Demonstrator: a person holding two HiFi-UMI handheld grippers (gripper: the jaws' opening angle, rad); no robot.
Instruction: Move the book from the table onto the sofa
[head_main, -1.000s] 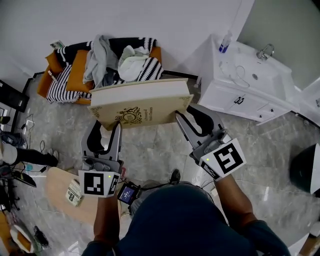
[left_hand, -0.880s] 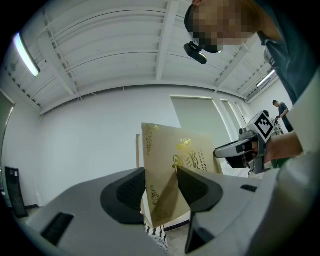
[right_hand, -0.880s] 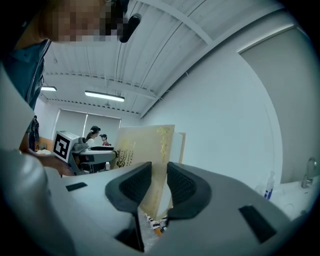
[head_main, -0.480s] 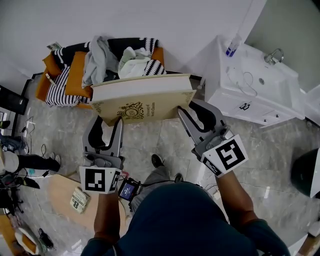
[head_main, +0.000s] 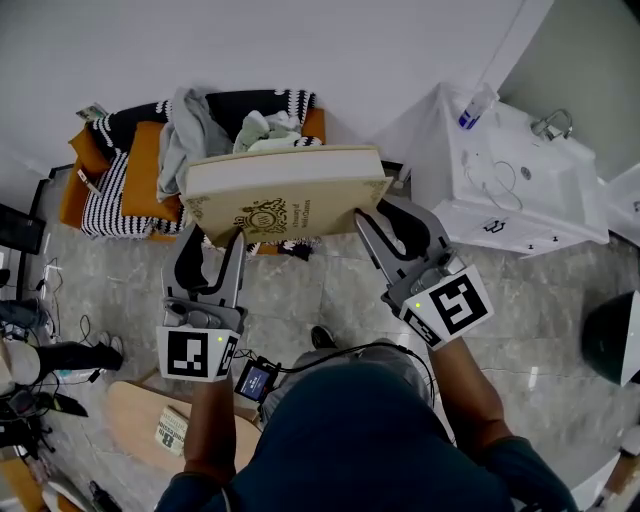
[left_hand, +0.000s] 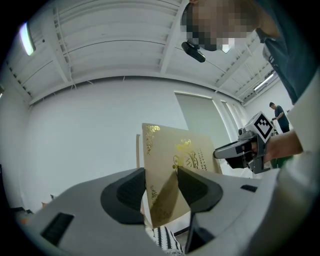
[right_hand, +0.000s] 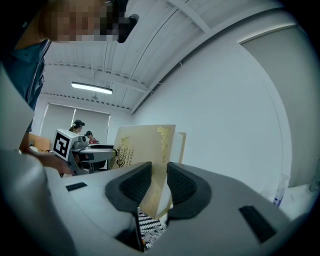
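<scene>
book (head_main: 285, 200): left gripper (head_main: 212, 248) and right gripper (head_main: 380, 222) each clamp a near corner (shallow bite); may slip short of sofa (head_main: 140, 160).

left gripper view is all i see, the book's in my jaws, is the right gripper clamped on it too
Observer: Yes. The right gripper view shows the right gripper with both pads pressed on the book near its edge.
Operator: ok where's the sofa
Observer: In the head view the orange sofa is straight ahead, just past the book's far edge.
Operator: room to set it down
Observer: Not much. Clothes are heaped over most of the seat.
</scene>
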